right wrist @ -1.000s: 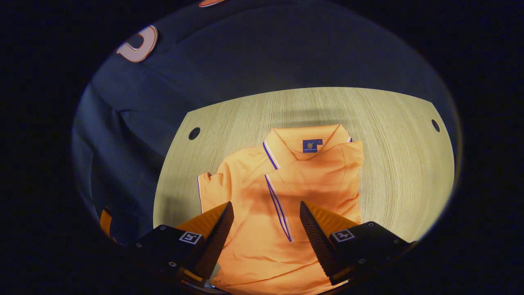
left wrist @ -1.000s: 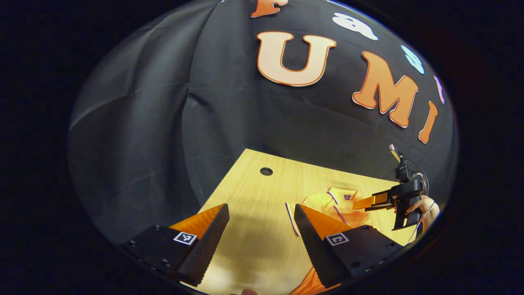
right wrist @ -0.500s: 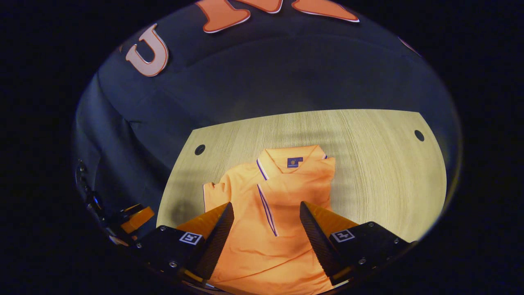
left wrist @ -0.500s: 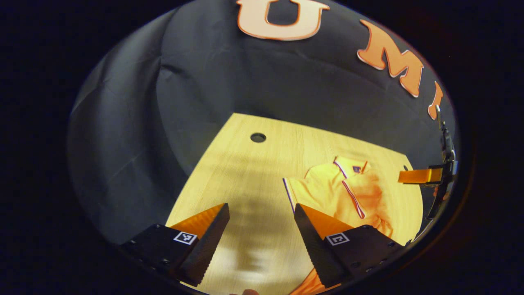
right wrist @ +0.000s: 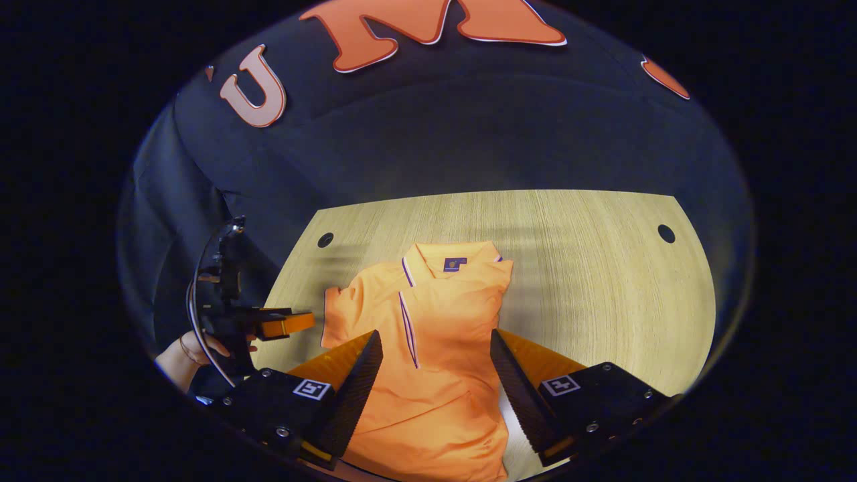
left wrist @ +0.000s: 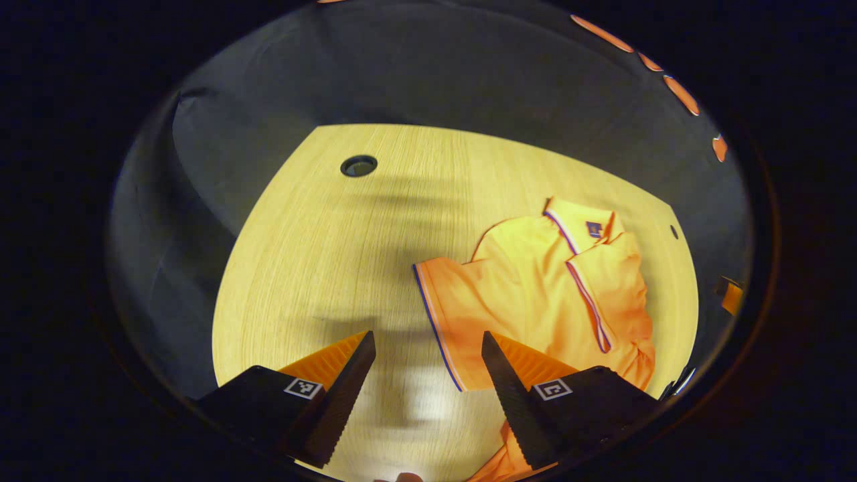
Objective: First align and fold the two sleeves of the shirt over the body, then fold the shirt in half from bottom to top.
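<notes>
Orange shirt point(right wrist: 435, 348) lies flat on the wooden table point(right wrist: 602, 281), collar point(right wrist: 452, 258) toward the booth wall, hem toward the person. Progress check: in the right gripper view the shirt's right side looks already folded in over the body, straight edge running down from the collar, so sleeve one reads as done, tho that's a judgement from the outline. The other sleeve point(left wrist: 448, 301) is not yet folded; it sticks out sideways onto bare wood, striped cuff edge plain in the left gripper view. Left gripper point(left wrist: 428, 355) hangs above the table w/ fingers spread wide, nothing between them, cuff just ahead and slightly toward its right finger. Same tool shows in the right gripper view point(right wrist: 284, 323), held by a hand point(right wrist: 194, 348) just beside that loose sleeve, apart from the cloth. Right gripper point(right wrist: 432, 351) hovers over the shirt's lower body, fingers spread too, gripping nothing; can't tell if it touches the fabric. So approx a third thru: left sleeve to fold, then bottom-to-top fold. Around: two cable holes in the tabletop, one point(right wrist: 325, 239) near the left corner, one point(right wrist: 666, 233) near the right, both well apart from the shirt. Nothing stands in the way; likely snags are the folded side creeping open and wrinkles near the hem.
</notes>
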### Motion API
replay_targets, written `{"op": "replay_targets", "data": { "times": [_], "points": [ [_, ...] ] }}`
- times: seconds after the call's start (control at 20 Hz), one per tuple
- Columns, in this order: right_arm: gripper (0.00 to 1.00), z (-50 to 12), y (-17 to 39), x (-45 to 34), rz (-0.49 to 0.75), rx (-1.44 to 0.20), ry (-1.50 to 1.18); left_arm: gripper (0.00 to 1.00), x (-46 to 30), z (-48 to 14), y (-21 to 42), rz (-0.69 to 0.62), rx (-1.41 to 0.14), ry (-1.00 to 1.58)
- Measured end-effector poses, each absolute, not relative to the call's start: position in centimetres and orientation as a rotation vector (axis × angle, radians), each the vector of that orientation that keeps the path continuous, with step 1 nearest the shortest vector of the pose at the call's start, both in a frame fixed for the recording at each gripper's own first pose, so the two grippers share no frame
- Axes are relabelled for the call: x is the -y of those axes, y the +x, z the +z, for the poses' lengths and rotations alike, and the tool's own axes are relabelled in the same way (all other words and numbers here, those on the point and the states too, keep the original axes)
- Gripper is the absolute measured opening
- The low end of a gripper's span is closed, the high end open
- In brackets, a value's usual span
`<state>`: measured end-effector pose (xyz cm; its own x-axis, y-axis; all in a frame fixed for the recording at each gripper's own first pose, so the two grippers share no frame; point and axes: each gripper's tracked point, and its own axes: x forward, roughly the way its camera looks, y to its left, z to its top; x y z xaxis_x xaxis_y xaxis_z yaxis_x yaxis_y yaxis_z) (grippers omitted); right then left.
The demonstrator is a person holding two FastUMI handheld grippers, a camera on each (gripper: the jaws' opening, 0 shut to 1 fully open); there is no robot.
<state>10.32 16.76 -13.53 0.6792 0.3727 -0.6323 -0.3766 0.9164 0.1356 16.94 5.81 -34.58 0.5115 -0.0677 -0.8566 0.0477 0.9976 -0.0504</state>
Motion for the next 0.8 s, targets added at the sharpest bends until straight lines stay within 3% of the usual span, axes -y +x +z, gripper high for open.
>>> {"op": "replay_targets", "data": {
  "times": [0.55, 0.65, 0.75, 0.8],
  "points": [
    [0.98, -14.7, 10.1, -10.7, 0.398, -0.751, 0.033, 0.99, -5.4, -37.9, 17.9, 0.018, -1.134, 0.036],
    [0.99, -14.4, 10.1, -10.4, 0.405, -0.750, 0.034, 0.82, -4.4, -38.0, 17.6, 0.002, -1.151, 0.043],
    [0.99, -14.3, 9.8, -10.3, 0.414, -0.749, 0.051, 0.58, -3.2, -38.1, 17.5, -0.053, -1.157, 0.066],
    [0.99, -14.2, 9.7, -10.1, 0.414, -0.748, 0.056, 0.32, -2.8, -38.1, 17.7, -0.048, -1.153, 0.066]
  ]
}}
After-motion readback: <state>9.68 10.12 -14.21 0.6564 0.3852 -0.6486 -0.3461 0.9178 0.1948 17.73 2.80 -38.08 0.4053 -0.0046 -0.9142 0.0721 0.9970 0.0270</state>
